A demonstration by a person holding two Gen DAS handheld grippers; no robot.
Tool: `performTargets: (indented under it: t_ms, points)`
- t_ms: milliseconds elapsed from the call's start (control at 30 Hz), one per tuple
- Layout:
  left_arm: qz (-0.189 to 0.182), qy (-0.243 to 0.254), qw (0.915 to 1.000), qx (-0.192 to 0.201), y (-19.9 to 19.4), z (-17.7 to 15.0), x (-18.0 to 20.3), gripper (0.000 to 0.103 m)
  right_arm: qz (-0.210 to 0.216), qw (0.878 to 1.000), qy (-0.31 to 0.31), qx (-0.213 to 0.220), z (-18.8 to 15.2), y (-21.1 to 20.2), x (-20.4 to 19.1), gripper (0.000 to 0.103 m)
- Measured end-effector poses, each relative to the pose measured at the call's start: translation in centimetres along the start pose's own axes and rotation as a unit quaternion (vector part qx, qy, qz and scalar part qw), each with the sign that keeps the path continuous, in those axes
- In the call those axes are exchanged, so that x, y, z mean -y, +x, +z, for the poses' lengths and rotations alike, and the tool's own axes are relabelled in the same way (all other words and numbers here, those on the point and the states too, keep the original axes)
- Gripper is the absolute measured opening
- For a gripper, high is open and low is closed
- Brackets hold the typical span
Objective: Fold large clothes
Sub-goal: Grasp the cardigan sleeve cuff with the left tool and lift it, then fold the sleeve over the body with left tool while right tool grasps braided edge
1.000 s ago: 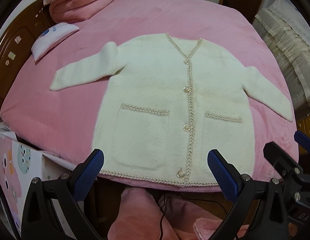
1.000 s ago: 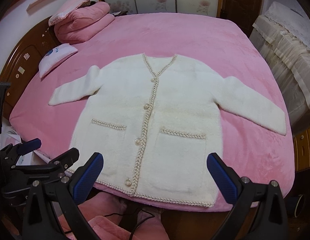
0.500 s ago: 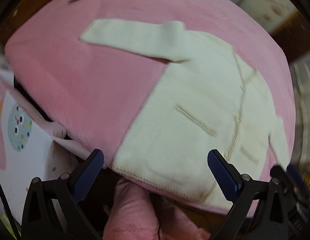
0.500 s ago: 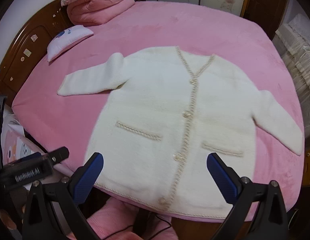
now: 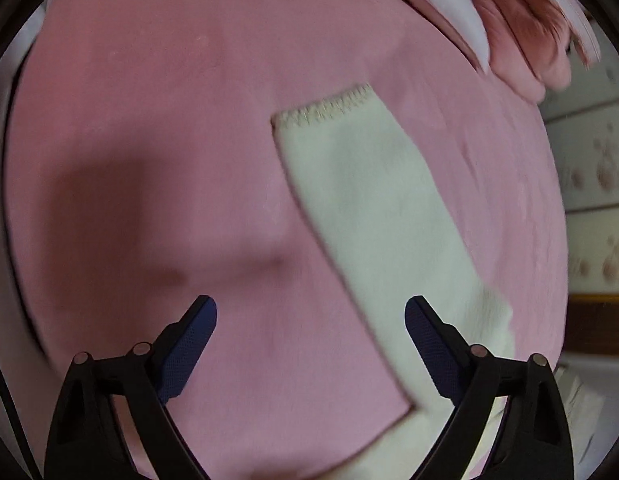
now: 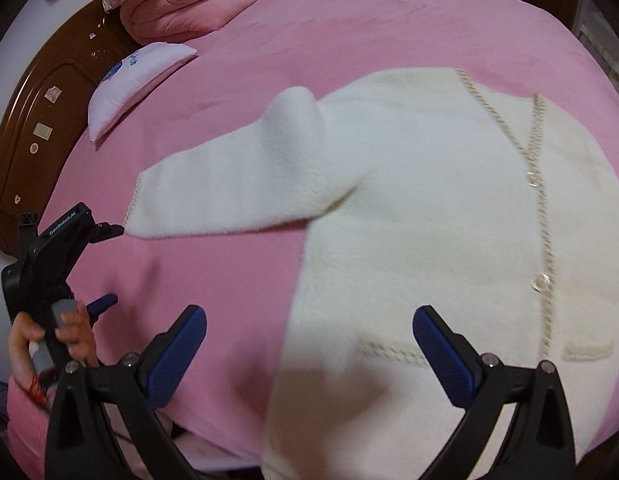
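Left wrist cam: left gripper [image 5: 311,344] closing, nothing between jaws; pinch sleeve [image 5: 361,208] nr cuff. Right gripper [image 6: 309,354] wide open, empty.

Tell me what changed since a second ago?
Both hand-held grippers dropped closer to the bed. The left hand-held gripper swung over to the sleeve, near its cuff; its jaws are closing, with only part of the sleeve between them and nothing gripped. The right hand-held gripper moved in over the cardigan, open. The cardigan, pillow and folded quilt stayed put.
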State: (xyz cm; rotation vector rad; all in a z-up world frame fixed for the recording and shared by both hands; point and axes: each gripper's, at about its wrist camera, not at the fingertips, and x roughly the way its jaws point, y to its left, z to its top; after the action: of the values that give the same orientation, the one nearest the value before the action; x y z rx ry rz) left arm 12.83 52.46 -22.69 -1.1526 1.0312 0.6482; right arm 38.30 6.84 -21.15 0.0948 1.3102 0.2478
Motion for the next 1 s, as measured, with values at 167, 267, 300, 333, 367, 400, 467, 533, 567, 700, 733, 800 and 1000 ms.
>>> performTargets:
  t_ms: [167, 267, 300, 333, 367, 400, 467, 533, 567, 700, 733, 800, 1000]
  points:
    - [-0.05, -0.01, 0.9984, 0.025, 3.8, 4.0, -1.3, 0.066, -0.016, 1.0, -0.002, -0.006, 1.4, 4.1, -1.2, 0.103]
    - [-0.043, -0.011, 0.9983, 0.037, 5.7, 5.2, -1.2, 0.049, -0.016, 1.0, 0.001, -0.019, 1.8, 5.6, -1.1, 0.103]
    - [-0.043, -0.014, 0.998, 0.045, 6.2, 5.5, -1.1, 0.041, -0.018, 1.0, 0.002, -0.021, 1.8, 5.9, -1.0, 0.103]
    - [-0.04, -0.015, 0.9977, 0.052, 6.5, 5.7, -0.9, 0.031, -0.02, 1.0, 0.005, -0.02, 1.9, 6.1, -0.9, 0.103]
    - [-0.035, -0.011, 0.9975, 0.061, 6.6, 5.8, -0.5, 0.026, -0.021, 1.0, 0.008, -0.019, 1.9, 6.2, -0.7, 0.103]
    - [-0.026, -0.004, 0.9972, 0.07, 6.9, 6.0, -0.1, 0.023, -0.021, 1.0, 0.011, -0.019, 1.8, 6.1, -0.5, 0.103]
    - [-0.008, 0.015, 0.9963, 0.084, 7.2, 6.1, 1.0, 0.018, -0.018, 0.999, 0.02, -0.02, 1.8, 6.2, 0.0, 0.103]
    - [0.017, 0.05, 0.993, 0.106, 7.0, 5.7, 2.8, 0.008, -0.017, 0.999, 0.029, -0.019, 1.7, 6.1, 0.8, 0.103]
    - [0.025, 0.07, 0.9898, 0.122, 6.6, 5.3, 3.8, 0.007, -0.016, 0.999, 0.035, -0.017, 1.7, 5.9, 1.1, 0.103]
    - [0.015, 0.145, 0.9703, 0.193, 2.9, 2.6, 8.4, 0.006, -0.009, 0.998, 0.06, 0.009, 1.8, 4.6, 3.7, 0.103]
    - [0.035, 0.169, 0.9651, 0.197, 2.2, 1.7, 10.2, 0.007, -0.007, 0.998, 0.066, 0.017, 1.9, 4.1, 4.4, 0.103]
    - [0.058, 0.215, 0.9525, 0.207, 0.7, -0.6, 13.7, 0.007, -0.001, 0.996, 0.08, 0.034, 2.1, 3.1, 6.2, 0.103]
    - [-0.059, 0.322, 0.9207, 0.212, -4.2, -11.3, 23.1, 0.007, -0.001, 0.989, 0.117, 0.092, 2.3, -0.4, 12.7, 0.103]
